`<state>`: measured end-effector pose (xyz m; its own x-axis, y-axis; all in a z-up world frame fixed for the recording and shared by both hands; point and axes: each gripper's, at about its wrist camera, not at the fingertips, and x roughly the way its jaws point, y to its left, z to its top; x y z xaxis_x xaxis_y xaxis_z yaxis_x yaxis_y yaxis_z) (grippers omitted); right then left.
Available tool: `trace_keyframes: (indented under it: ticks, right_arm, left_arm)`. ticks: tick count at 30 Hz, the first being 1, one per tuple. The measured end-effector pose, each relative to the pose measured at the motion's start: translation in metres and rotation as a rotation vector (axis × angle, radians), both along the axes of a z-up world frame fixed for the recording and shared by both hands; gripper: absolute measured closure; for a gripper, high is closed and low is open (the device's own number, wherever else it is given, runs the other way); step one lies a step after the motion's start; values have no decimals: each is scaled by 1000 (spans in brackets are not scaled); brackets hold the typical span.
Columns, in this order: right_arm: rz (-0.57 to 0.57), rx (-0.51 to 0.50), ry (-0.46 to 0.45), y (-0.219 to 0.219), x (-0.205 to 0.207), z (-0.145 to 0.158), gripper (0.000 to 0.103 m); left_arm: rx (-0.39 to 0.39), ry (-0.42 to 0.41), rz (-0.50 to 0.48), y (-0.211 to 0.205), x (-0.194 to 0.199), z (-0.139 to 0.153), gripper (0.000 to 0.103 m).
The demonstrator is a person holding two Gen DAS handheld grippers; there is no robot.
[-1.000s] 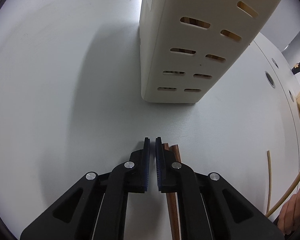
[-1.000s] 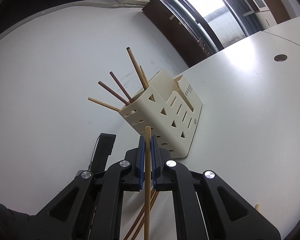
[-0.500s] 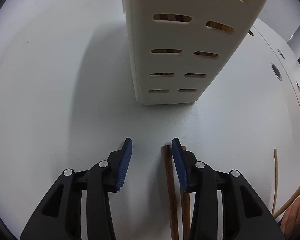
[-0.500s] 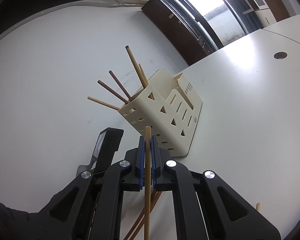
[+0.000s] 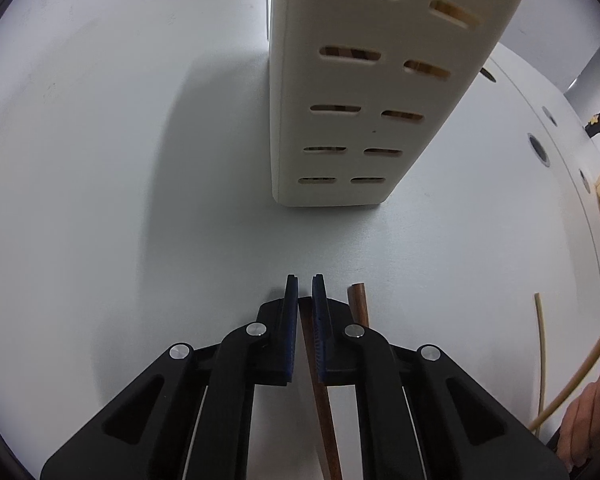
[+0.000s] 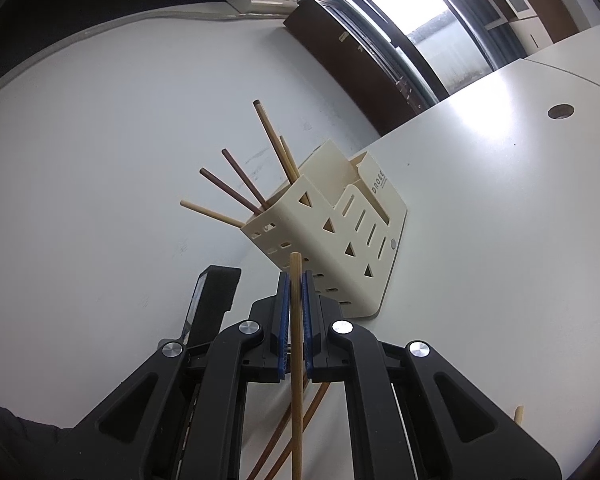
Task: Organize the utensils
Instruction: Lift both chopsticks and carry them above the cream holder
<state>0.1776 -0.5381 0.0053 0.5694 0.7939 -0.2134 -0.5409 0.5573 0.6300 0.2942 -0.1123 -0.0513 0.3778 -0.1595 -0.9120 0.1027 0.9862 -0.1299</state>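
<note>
Chopsticks are the job here: five already stand in the cream holder [image 6: 332,232], which sits on the white worktop [image 5: 100,200] at 12 o'clock from both tools. The left tool [image 5: 305,292] is low on the worktop with its jaws pressed together on a dark chopstick [image 5: 320,396], whose shaft runs back toward 6 o'clock. A second brown chopstick [image 5: 358,304] lies just beside it at 1 o'clock, touching or nearly touching the right jaw. The right tool [image 6: 295,284] pinches a pale chopstick [image 6: 296,360] upright, its top end standing just above the jaw tips, in front of the holder's lower wall.

I judge the step to be the pick-up of the dark stick, with the pale one waiting to go in. Next calls for lifting the dark stick clear without dragging its neighbour, then tipping it upright over the holder's open top.

In the left view a thin tan cord [image 5: 540,356] curves at 3 o'clock and part of a hand [image 5: 588,420] shows at 4 o'clock. The sticks splayed out of the holder may block entry.
</note>
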Motion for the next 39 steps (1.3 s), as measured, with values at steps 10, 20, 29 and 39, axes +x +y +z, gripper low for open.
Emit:
trace_keyframes:
  ticks: [10,20,29,39]
  right_arm:
    - [8,9,-178,9,-27,44,96]
    - [-14,-7,-250,19,-28,77,96]
    - [-28,-51,-350,36,-16,128,96]
    - [-48,-68,-469,42,1,180,96]
  left_arm:
    - [-96,-202,-59,18,-58,88,97]
    - [-134,-387,-50,52,-85,166,97]
    - [-119,-543,-53,57,-83,241,97]
    - [-125,-672,-95,50,-85,317,97]
